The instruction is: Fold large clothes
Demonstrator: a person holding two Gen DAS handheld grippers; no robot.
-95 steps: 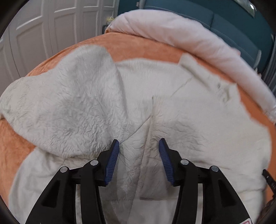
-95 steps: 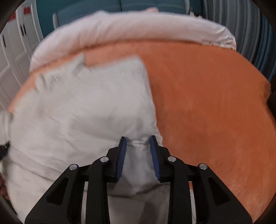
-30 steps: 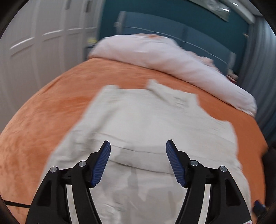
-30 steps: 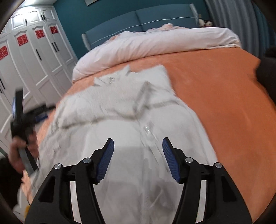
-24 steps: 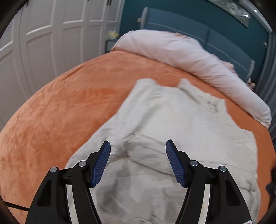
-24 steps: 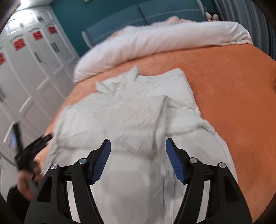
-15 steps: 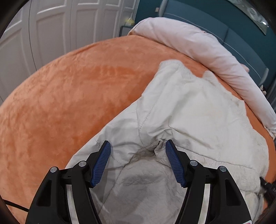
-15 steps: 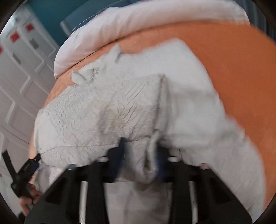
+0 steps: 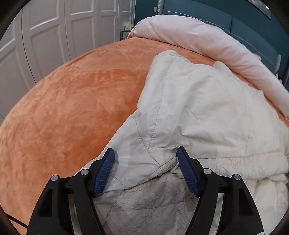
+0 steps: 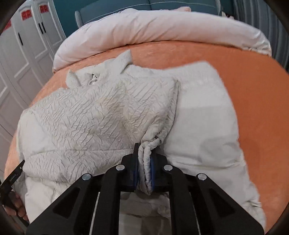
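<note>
A large cream padded coat [image 9: 195, 112] lies on the orange bedspread [image 9: 72, 108], its sleeves folded across the body. My left gripper [image 9: 145, 170] is open, its fingers straddling the coat's left side where a folded sleeve edge bunches up. In the right wrist view the coat [image 10: 101, 115] shows its crinkled sleeve laid over the smooth body. My right gripper [image 10: 143, 169] is shut on the sleeve's cuff [image 10: 150, 144], held just above the coat. The left gripper's tip [image 10: 13, 176] shows at the lower left edge.
A rolled pale pink duvet [image 10: 153, 30] lies across the head of the bed, before a teal headboard [image 10: 115, 9]. White wardrobe doors [image 9: 45, 36] stand on the left. Bare orange bedspread [image 10: 256, 94] lies right of the coat.
My right gripper dropped to the folded sleeve and closed on its cuff. My left gripper stayed open and swung left and down over the coat's left edge.
</note>
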